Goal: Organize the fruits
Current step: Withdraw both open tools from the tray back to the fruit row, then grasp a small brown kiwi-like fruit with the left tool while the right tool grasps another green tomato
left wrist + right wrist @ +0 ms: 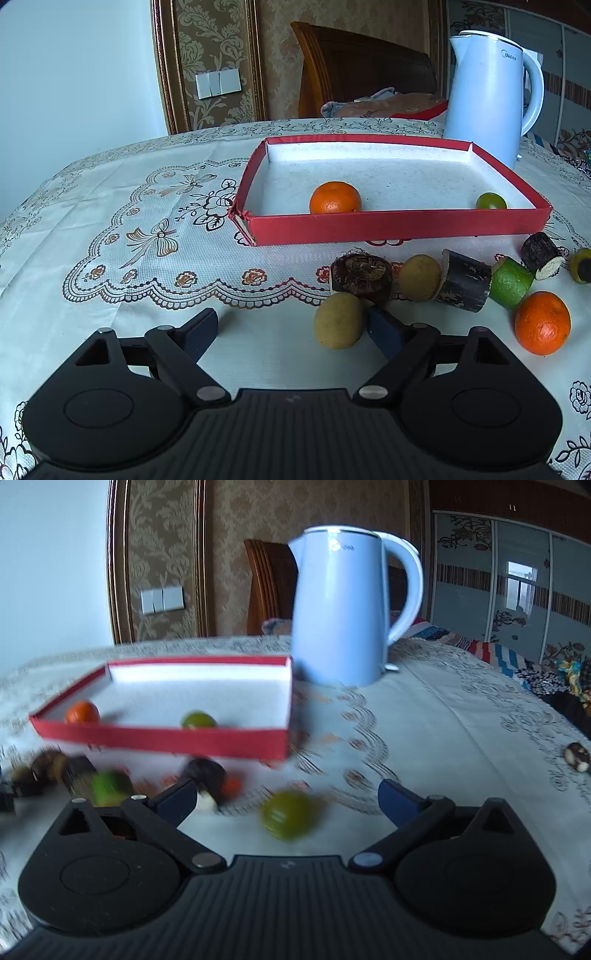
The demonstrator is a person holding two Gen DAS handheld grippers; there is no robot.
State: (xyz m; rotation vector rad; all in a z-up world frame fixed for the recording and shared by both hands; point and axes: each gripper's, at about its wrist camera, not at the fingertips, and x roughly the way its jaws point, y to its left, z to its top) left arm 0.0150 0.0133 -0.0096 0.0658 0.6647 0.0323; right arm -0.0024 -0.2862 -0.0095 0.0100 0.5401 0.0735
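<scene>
Fruits are partly sorted: one round orange mandarin (335, 198) and one small green fruit (491, 201) already lie inside the shallow red cardboard tray (399, 225). Most pieces remain on the patterned white tablecloth (147, 229) in front of it. The left gripper (291, 326) has its jaws released wide, and a tan round fruit (338, 320) lies just beside its right finger, not between the fingers. The right gripper (288, 799) is also released, with a round olive-green fruit (289, 814) between its fingers, ungrasped. The right view is blurred. If the jaws close while the hand moves, a finger could push this round fruit and make it roll away. The pale blue electric kettle (340, 613) stands near the tray corner.
</scene>
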